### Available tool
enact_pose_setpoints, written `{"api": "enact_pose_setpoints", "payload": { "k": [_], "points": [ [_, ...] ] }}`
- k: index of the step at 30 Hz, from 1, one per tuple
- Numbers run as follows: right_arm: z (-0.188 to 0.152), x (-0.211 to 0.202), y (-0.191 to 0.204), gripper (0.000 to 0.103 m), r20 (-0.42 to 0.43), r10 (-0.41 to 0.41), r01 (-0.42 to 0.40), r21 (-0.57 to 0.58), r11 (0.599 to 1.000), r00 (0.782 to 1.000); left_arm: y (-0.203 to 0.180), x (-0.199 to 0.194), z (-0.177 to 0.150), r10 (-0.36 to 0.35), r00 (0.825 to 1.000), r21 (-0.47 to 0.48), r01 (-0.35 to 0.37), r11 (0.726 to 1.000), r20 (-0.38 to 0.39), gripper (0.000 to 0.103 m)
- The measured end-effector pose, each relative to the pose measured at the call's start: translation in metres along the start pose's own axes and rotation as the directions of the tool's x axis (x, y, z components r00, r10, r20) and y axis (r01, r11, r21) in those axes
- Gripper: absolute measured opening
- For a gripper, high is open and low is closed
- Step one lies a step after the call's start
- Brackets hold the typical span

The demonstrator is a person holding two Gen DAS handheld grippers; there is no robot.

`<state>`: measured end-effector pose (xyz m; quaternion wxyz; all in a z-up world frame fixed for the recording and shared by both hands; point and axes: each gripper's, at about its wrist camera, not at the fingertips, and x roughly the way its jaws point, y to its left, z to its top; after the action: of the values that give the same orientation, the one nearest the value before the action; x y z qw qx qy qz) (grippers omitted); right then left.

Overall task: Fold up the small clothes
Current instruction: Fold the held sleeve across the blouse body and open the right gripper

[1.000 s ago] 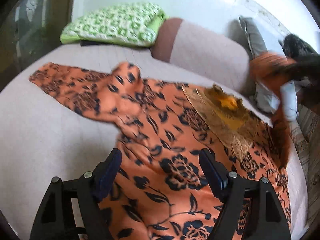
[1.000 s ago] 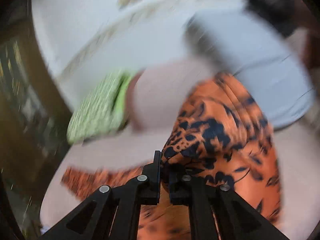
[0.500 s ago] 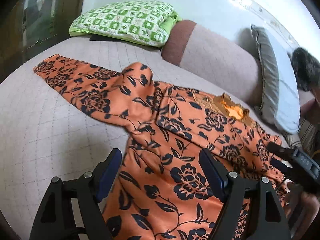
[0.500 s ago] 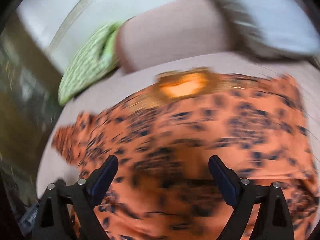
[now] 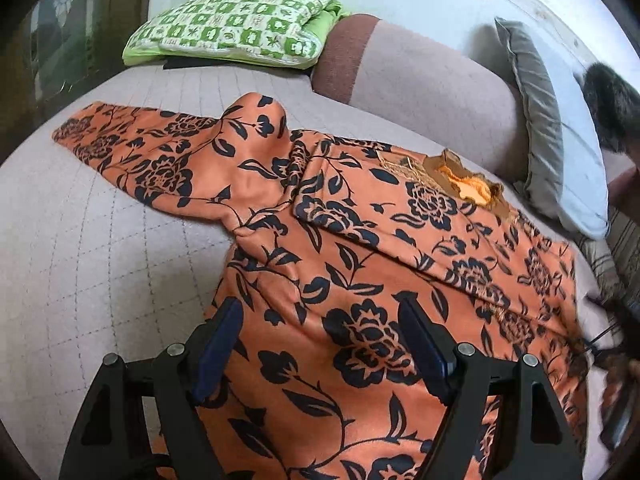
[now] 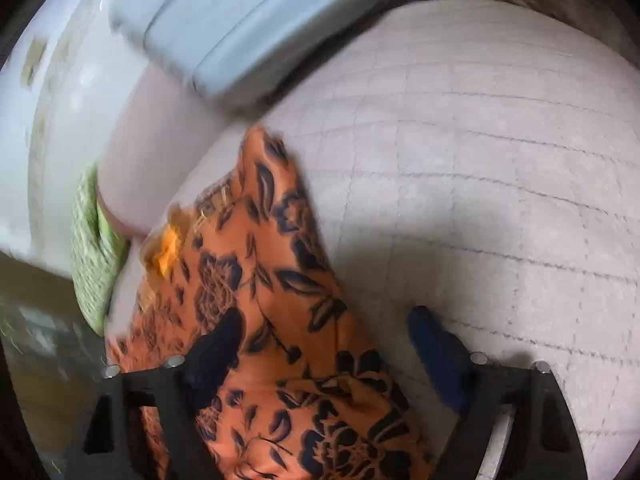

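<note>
An orange garment with a black flower print (image 5: 340,280) lies spread on the quilted bed (image 5: 80,280). One sleeve (image 5: 140,152) stretches out to the left. The other sleeve (image 5: 400,240) lies folded across the chest, below the gold-trimmed neckline (image 5: 460,184). My left gripper (image 5: 320,344) hovers over the lower body of the garment, open, with nothing pressed between its pads. In the blurred right wrist view, my right gripper (image 6: 328,344) stands wide over the garment's (image 6: 280,300) side edge. Its jaws are closing, and cloth lies beneath them, untouched by the pads.
A green checked pillow (image 5: 232,20) lies at the back left, with a pink and brown bolster (image 5: 420,88) beside it. A grey pillow (image 5: 560,152) leans at the right. A person's dark-haired head (image 5: 608,96) shows at the right edge.
My right gripper opened and let go of the sleeve, which now lies folded across the chest. It then swung to the garment's side edge. My left gripper sank slightly.
</note>
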<state>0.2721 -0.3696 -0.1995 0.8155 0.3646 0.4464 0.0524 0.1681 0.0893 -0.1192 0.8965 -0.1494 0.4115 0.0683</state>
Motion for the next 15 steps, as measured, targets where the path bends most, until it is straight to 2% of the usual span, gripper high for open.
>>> {"api": "enact_pose_setpoints", "payload": {
  "k": [1,2,3,5,7,8,9,10,11,12,14,15],
  "points": [
    [0.001,-0.010,0.020,0.086,0.023,0.039,-0.037,-0.080,0.996,0.999,0.000,-0.001,0.000,-0.008,1.000,-0.004,0.008,1.000,0.001,0.080],
    [0.003,-0.015,0.034,0.086,0.034,0.044,-0.039,-0.132,0.990,0.998,-0.001,-0.001,0.001,-0.019,1.000,-0.011,0.019,1.000,0.002,0.080],
    [0.006,-0.018,0.045,0.086,0.047,0.027,-0.018,-0.179,0.984,0.999,-0.002,-0.002,0.002,-0.029,1.000,-0.013,0.029,1.000,0.004,0.080],
    [0.020,-0.013,0.063,0.086,0.100,-0.084,0.108,-0.266,0.958,0.991,-0.007,-0.003,0.002,-0.044,0.999,0.004,0.044,0.999,0.008,0.080],
    [0.037,0.007,0.051,0.084,0.124,-0.182,0.210,-0.262,0.942,0.975,-0.010,-0.005,0.002,-0.040,0.999,0.036,0.039,0.999,0.015,0.080],
    [0.044,0.030,0.036,0.081,0.088,-0.274,0.287,-0.231,0.930,0.958,-0.010,-0.005,0.003,-0.033,0.999,0.044,0.033,0.998,0.018,0.080],
    [0.053,0.047,0.010,0.059,0.022,-0.341,0.339,-0.179,0.923,0.940,-0.008,-0.005,0.004,-0.035,0.999,0.038,0.035,0.999,0.018,0.080],
    [0.055,0.040,0.003,0.056,0.050,-0.314,0.318,-0.145,0.937,0.948,-0.006,-0.005,0.005,-0.040,0.999,0.031,0.039,0.999,0.016,0.080],
    [0.057,0.031,0.009,0.052,0.081,-0.341,0.349,-0.142,0.926,0.937,-0.004,-0.005,0.006,-0.045,0.999,0.019,0.045,0.999,0.015,0.080],
    [0.057,0.022,0.017,0.051,0.115,-0.367,0.382,-0.161,0.910,0.923,-0.001,-0.006,0.008,-0.050,0.999,0.007,0.050,0.999,0.019,0.080],
    [0.053,-0.004,0.036,0.058,0.236,-0.425,0.471,-0.199,0.859,0.874,0.003,-0.007,0.011,-0.058,0.998,-0.011,0.058,0.998,0.024,0.080],
    [0.050,-0.013,0.041,0.059,0.255,-0.415,0.467,-0.194,0.863,0.873,0.004,-0.008,0.012,-0.063,0.998,-0.014,0.063,0.998,0.027,0.080]
  ]
}}
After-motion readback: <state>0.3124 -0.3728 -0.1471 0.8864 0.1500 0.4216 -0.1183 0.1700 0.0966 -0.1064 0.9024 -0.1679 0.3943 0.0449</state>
